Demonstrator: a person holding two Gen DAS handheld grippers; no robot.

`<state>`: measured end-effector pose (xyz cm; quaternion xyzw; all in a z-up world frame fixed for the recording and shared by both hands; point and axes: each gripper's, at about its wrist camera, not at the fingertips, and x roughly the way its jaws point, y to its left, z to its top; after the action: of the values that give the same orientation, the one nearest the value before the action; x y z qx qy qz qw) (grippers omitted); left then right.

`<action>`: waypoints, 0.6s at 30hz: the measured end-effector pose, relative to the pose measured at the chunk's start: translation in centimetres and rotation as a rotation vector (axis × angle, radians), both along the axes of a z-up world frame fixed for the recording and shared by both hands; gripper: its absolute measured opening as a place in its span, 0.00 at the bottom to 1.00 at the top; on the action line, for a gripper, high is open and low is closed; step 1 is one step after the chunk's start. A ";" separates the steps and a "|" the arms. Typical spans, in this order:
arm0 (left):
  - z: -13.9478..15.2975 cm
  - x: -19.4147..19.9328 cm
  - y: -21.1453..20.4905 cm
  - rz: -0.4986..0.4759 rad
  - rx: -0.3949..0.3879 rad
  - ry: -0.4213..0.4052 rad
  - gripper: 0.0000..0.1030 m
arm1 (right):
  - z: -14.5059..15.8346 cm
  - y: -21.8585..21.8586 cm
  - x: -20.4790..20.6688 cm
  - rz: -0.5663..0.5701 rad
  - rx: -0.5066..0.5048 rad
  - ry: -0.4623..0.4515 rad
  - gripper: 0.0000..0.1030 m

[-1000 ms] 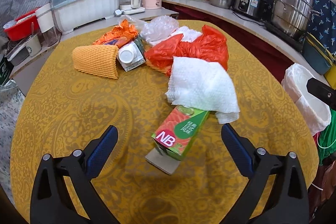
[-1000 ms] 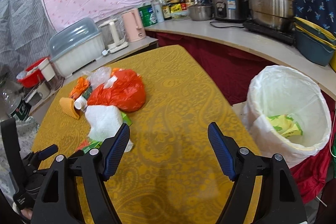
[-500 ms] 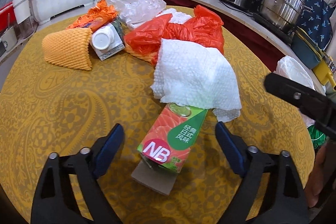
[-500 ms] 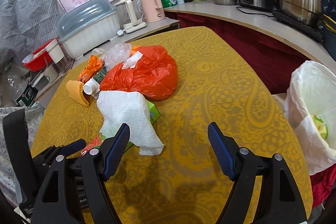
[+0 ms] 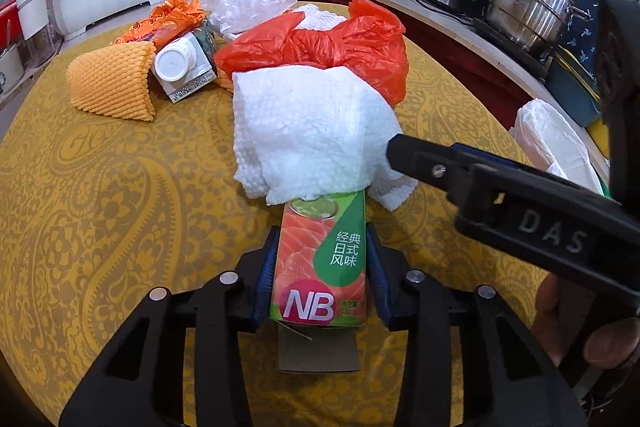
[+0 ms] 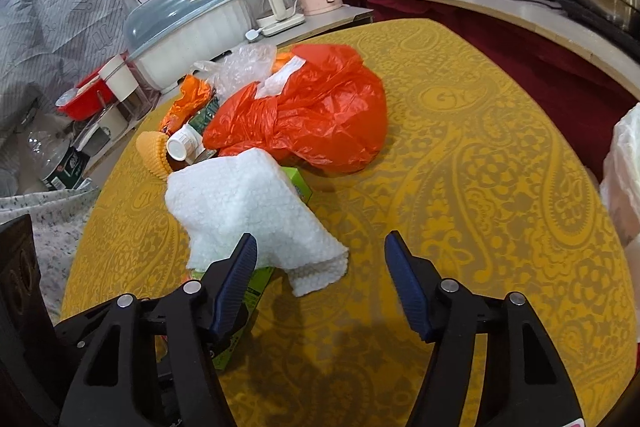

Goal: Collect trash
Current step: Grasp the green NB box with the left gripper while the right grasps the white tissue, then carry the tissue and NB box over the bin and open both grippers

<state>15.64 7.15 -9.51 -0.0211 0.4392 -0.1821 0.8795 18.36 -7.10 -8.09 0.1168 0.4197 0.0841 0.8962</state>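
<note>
Left gripper [image 5: 322,267] closing onto snack box [image 5: 322,259], pads seemingly touching | right gripper [image 6: 320,279] arriving, narrowing around paper towel [image 6: 244,211] at 12 o'clock | pickups starting

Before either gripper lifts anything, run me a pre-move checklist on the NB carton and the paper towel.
1. NB carton between left gripper pads: ok, jaws closing on its sides.
2. Firm grip on carton: cannot tell.
3. Carton free to lift: not ok, paper towel drapes over its far end.
4. Right gripper lined up on towel: ok, a corner lies between its closing jaws, not yet pinched.
5. Lined bin reachable: cannot tell.
</note>
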 end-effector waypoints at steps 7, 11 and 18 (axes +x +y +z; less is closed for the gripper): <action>0.1 -0.2 0.3 0.004 -0.005 0.006 0.37 | -0.5 1.0 1.6 0.061 0.022 0.004 0.59; 0.0 -0.3 0.5 0.008 -0.003 0.011 0.37 | -0.7 1.2 2.1 0.105 0.069 0.014 0.35; 0.6 -0.9 0.5 0.018 -0.013 0.011 0.36 | 0.6 1.2 0.9 0.140 0.092 -0.009 0.05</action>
<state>14.69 7.62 -8.91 -0.0316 0.4425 -0.1772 0.8785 19.25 -5.87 -7.51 0.1280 0.4184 0.1662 0.8837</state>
